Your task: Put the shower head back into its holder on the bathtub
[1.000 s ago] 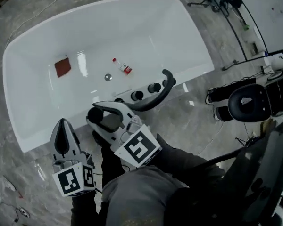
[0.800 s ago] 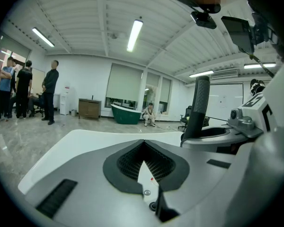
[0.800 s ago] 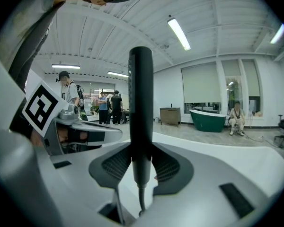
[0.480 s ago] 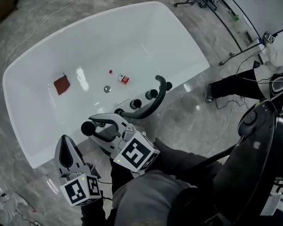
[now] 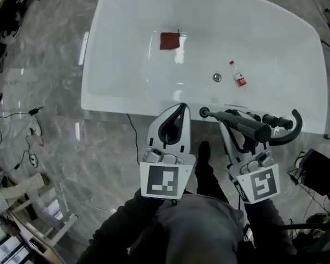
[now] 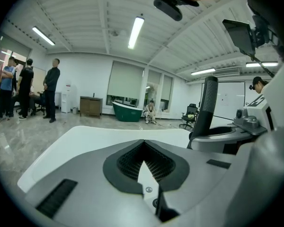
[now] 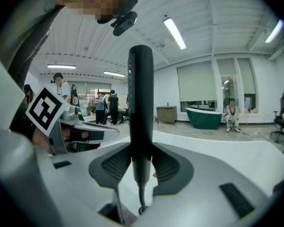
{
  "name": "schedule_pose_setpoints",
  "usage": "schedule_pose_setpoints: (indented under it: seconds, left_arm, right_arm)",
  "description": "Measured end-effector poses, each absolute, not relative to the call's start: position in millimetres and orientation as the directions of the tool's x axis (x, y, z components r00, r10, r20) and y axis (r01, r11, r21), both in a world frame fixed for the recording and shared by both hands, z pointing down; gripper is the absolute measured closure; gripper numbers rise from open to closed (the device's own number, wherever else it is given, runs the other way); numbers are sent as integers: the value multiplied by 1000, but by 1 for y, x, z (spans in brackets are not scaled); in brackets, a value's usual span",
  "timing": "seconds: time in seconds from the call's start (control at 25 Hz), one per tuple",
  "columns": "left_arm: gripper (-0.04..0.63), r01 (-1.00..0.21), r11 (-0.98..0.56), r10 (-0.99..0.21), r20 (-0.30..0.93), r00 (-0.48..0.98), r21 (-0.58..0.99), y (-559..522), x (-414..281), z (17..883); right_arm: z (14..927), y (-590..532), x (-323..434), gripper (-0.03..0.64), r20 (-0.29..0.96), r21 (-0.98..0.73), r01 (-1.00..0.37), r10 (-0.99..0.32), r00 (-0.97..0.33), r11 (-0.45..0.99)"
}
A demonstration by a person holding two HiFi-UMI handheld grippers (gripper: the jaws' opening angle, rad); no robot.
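The bathtub (image 5: 115, 99) is glossy white and stands on a floor (image 5: 55, 147) of grey marble with paler veins. Inside it, a brick-red square cloth (image 5: 169, 40) lies far left, and a clear small bottle (image 5: 238, 76) with a red label lies to the right. The shower head (image 5: 250, 128) is black. The left hand-held gripper (image 5: 180, 109) and the right hand-held gripper (image 5: 231, 117) are both pale grey with black pads, and each carries black-and-white square markers. A distant tub (image 7: 207, 116) is dark green.
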State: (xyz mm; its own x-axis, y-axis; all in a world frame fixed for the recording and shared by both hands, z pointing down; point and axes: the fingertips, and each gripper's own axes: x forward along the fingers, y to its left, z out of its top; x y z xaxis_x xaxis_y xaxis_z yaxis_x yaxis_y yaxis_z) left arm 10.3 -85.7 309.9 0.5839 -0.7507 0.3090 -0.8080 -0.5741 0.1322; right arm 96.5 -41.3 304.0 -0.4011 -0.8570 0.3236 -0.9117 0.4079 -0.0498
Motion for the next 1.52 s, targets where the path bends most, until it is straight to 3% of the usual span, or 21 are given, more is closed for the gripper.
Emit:
schedule_pose_setpoints:
  seconds: [1.52]
  left_arm:
    - [592, -788, -588, -716, 338, 611, 179, -107, 2, 392]
  right_arm:
    - [413, -40, 90, 477, 417, -13, -951, -863, -286, 309]
